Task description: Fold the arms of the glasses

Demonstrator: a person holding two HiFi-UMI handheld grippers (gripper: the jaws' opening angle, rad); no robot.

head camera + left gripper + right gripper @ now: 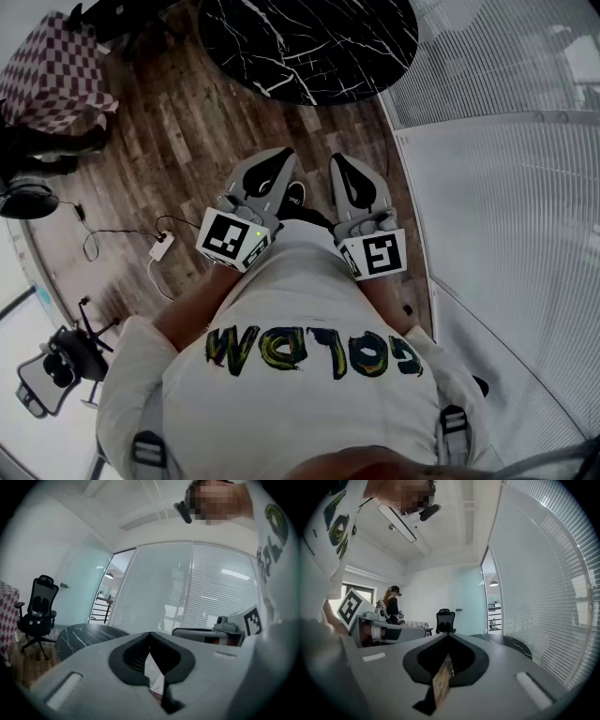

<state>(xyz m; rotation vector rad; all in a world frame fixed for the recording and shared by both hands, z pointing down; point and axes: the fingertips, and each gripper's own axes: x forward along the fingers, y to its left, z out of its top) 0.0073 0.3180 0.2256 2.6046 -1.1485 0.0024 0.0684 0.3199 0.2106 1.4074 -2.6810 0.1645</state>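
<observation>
Head view: left gripper (274,161) and right gripper (345,167) side by side, fingers (265,176) clenched together.

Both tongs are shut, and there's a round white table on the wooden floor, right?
Not quite. The round table is black with white veins, not white, as the head view shows. The rest holds: the left tongs and the right tongs are shut, and the floor is wooden.

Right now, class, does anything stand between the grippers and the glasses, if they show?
No glasses show in any view, so that cannot be judged. The left gripper and right gripper are shut, short of the table.
</observation>
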